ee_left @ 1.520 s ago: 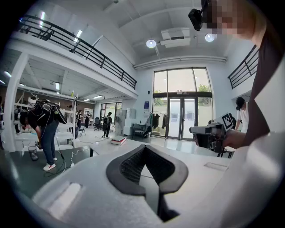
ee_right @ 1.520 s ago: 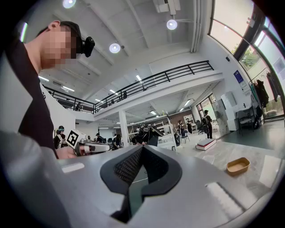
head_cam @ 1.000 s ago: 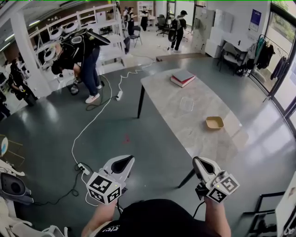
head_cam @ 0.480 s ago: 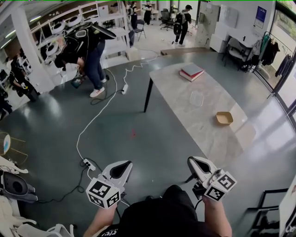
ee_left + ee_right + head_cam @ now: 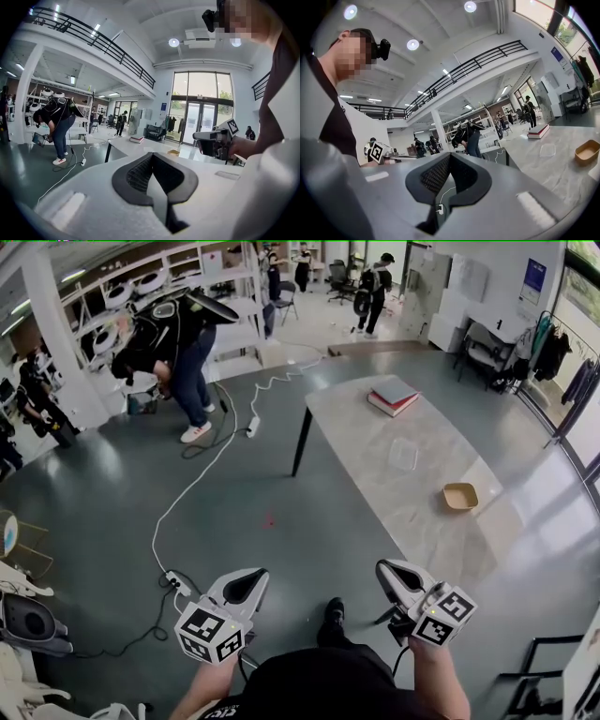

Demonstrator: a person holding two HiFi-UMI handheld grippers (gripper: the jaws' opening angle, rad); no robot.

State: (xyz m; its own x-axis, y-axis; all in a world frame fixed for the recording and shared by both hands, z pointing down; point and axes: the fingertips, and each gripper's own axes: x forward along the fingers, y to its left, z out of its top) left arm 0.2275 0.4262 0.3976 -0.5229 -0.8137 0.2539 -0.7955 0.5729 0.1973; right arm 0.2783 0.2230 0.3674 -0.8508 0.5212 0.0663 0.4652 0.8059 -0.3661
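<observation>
The left gripper and the right gripper hang over the floor at the bottom of the frame. Each has its fingertips clenched together, grasping nothing. The table stands centre-right, with a tan tray by its right edge, well apart from both grippers. The right gripper partly hides the table's near leg.

L gripper & R gripper: white shells, black ribbed pads. Marker cubes: black-on-white square patterns. Table: pale grey, faint marbling. Tray nr its right edge: tan. Books at far corner: red, grey cover on top. Floor: dark grey-green, glossy. Cable: white. Person's top: black.
</observation>
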